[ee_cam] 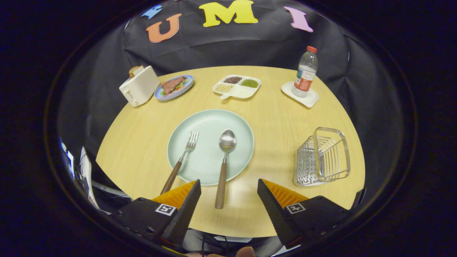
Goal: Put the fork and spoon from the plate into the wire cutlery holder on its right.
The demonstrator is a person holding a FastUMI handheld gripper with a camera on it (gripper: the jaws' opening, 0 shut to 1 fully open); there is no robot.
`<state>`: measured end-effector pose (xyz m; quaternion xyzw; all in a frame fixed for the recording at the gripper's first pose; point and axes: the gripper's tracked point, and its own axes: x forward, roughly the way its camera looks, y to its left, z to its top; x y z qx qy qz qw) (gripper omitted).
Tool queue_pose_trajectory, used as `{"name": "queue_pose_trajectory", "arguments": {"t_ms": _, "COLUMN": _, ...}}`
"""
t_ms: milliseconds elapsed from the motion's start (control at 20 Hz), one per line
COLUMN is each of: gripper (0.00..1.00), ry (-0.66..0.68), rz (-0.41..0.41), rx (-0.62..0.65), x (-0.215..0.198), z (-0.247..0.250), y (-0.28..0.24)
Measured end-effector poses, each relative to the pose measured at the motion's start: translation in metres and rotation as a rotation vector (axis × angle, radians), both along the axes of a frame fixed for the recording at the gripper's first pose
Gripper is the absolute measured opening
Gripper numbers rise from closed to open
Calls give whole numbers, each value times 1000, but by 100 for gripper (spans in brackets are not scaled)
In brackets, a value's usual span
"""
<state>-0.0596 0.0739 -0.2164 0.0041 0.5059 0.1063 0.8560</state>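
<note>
A pale green plate point(210, 121) lies on the round wooden table point(278, 117), just ahead of my fingers. On it rest a fork point(180, 160) on the left and a spoon point(224, 162) on the right, both with brown handles that stick out over the plate's near rim. The spoon's handle end lies between my fingertips, and the fork's handle runs down beside the left finger. A wire cutlery holder point(323, 157) stands to the right of the plate with nothing in it. My gripper point(228, 187) is open and holds nothing.
Along the far side of the table stand a white toaster point(139, 86), a blue plate of food point(174, 87), a divided white tray of beans point(236, 86) and a water bottle point(305, 73) on a white coaster. The table's near edge runs right under my fingers.
</note>
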Motion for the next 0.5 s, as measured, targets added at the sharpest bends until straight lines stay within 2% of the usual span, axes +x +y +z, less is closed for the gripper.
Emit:
{"name": "queue_pose_trajectory", "arguments": {"t_ms": 150, "gripper": 89, "ry": 46, "rz": 21, "rx": -2, "x": -5, "z": -17, "y": 7}}
{"name": "queue_pose_trajectory", "arguments": {"t_ms": 300, "gripper": 78, "ry": 85, "rz": 5, "rx": 20, "x": -8, "z": -28, "y": 12}}
{"name": "queue_pose_trajectory", "arguments": {"t_ms": 450, "gripper": 64, "ry": 104, "rz": -11, "rx": 22, "x": -6, "z": -36, "y": 10}}
{"name": "queue_pose_trajectory", "arguments": {"t_ms": 500, "gripper": 50, "ry": 110, "rz": -17, "rx": 24, "x": -6, "z": -39, "y": 9}}
